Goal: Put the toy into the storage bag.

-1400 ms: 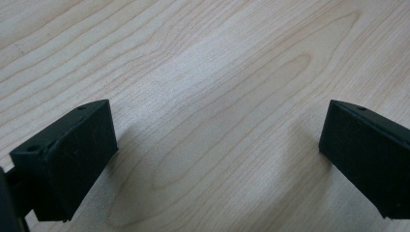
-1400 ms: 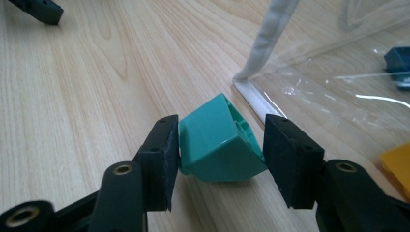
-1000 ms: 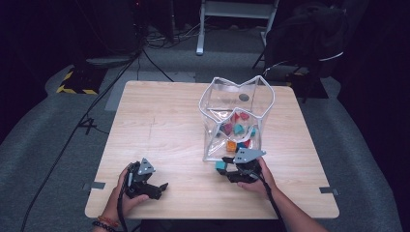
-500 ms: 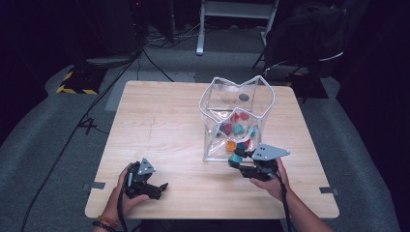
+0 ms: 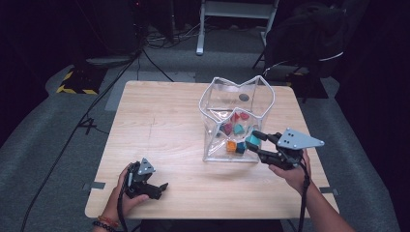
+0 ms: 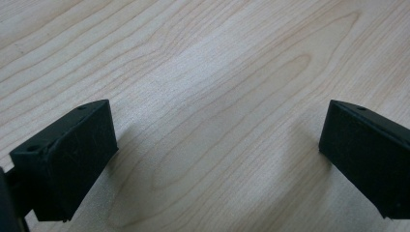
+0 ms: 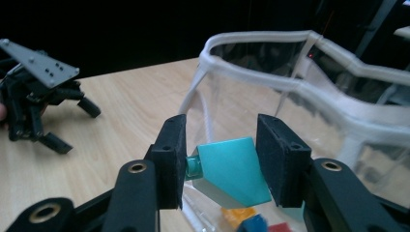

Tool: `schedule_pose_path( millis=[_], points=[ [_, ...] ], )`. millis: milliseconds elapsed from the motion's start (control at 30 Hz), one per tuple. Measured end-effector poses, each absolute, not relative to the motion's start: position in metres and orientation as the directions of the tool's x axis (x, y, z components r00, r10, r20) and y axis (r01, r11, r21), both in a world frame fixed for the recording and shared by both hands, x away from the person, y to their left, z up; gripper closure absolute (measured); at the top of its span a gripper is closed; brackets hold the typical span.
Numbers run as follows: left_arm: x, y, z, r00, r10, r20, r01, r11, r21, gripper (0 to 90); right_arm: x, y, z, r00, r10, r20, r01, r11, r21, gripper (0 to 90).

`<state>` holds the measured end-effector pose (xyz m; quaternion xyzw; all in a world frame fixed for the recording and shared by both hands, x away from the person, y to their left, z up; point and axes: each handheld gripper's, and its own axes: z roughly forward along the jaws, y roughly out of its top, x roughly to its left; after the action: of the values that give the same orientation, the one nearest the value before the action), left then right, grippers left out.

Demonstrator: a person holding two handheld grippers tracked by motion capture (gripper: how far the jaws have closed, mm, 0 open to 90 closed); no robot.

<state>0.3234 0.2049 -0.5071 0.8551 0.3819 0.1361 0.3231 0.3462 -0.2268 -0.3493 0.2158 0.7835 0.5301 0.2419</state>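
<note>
Step in hand: right tongs (image 7: 220,166) pinching teal block (image 7: 232,176), lower centre, beside clear bin (image 5: 209,104). Next: carry over rim, release. Left tongs (image 6: 217,159) spread, idle above worktop (image 5: 159,121).

The right gripper's (image 7: 220,166) jaws cover two faces of the teal block (image 7: 232,176). Below it, an orange piece (image 7: 237,215), a blue piece (image 7: 254,225) and a red piece (image 7: 280,227) are cut off by the bottom edge.

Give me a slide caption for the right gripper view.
Right gripper clamps a teal plastic block beside the clear plastic bin.
</note>
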Motion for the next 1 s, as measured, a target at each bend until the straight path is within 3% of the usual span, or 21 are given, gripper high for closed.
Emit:
schedule_pose_path(
  millis=[433,1000],
  points=[
    [0.323,0.205,-0.507,0.67,0.742,-0.018,0.567,-0.497,0.657,0.1,0.38,-0.235,-0.302,-0.713,0.676,-0.185,0.056,0.317,0.947,55.8],
    [0.323,0.205,-0.507,0.67,0.742,-0.018,0.567,-0.497,0.657,0.1,0.437,-0.222,-0.306,-0.654,0.738,-0.166,0.15,0.342,0.928,55.9]
  ],
)
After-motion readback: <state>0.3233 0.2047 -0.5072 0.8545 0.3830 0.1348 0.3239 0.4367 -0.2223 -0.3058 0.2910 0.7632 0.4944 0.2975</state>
